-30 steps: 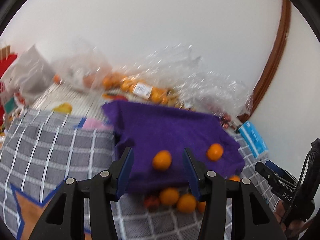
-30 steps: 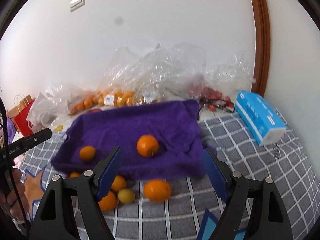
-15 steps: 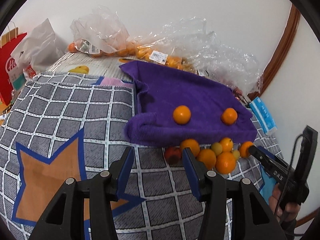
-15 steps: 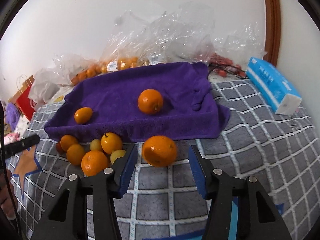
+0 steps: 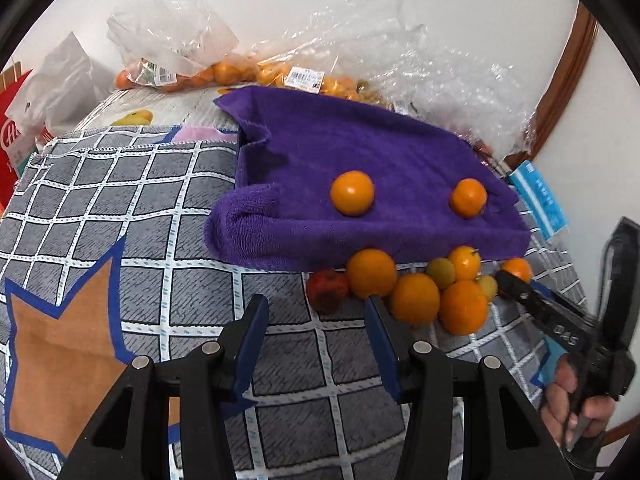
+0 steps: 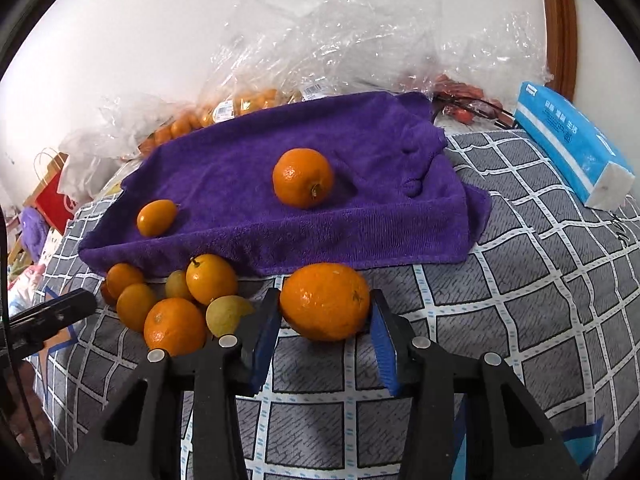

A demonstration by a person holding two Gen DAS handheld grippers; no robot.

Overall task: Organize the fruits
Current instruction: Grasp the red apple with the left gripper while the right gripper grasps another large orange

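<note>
A purple towel (image 6: 360, 152) lies on the checked cloth, with an orange (image 6: 303, 178) and a small oval orange (image 6: 156, 217) on it. A large orange (image 6: 325, 301) lies in front of the towel, between the pads of my right gripper (image 6: 325, 312), which touch or nearly touch its sides. A cluster of several oranges and yellow fruits (image 6: 176, 304) lies to its left. My left gripper (image 5: 316, 312) is open and empty, just short of a red fruit (image 5: 327, 290) and the same cluster (image 5: 416, 294). The towel (image 5: 360, 152) shows there with two oranges (image 5: 352, 193).
Clear plastic bags of oranges (image 5: 240, 72) and crumpled wrap (image 6: 340, 36) line the wall behind the towel. A blue tissue pack (image 6: 572, 144) lies at the right. A red paper bag (image 5: 12, 136) stands at far left. The checked grey cloth (image 5: 120, 200) has an orange star.
Both grippers have moved down and forward towards the fruit. My right gripper has narrowed around the large orange. The left gripper has neared the red fruit.
</note>
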